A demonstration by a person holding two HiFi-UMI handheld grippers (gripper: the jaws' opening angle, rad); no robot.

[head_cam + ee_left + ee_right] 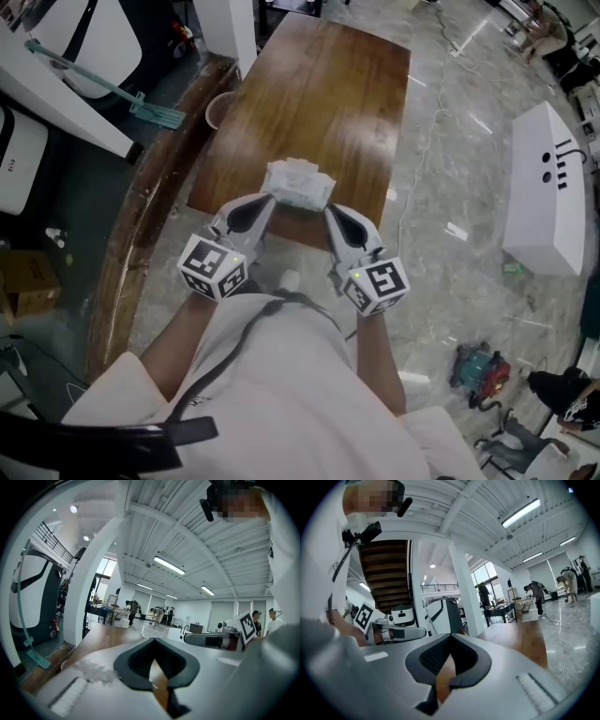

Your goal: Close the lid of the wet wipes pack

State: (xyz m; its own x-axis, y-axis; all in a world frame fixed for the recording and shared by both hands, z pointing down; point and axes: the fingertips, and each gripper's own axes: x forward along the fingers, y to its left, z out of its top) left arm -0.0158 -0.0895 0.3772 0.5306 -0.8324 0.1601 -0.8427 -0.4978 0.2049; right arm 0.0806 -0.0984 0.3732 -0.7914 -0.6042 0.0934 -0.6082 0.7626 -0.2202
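Note:
The white wet wipes pack (298, 182) lies at the near edge of the brown wooden table (323, 89). From the head view I cannot tell how its lid stands. My left gripper (270, 200) comes in from the lower left, its tips at the pack's near left corner, jaws together. My right gripper (329, 210) is at the pack's near right corner, also shut. In the left gripper view the left gripper (154, 641) shows closed jaws with only table wood behind them. The right gripper (450, 637) looks the same in its own view. Neither gripper holds anything.
A round cup (220, 110) sits by the table's left edge. A white box (547, 187) stands on the marble floor to the right, with cables and a red-green tool (478, 371) nearby. White machines (66, 66) crowd the left. People stand far off in the hall.

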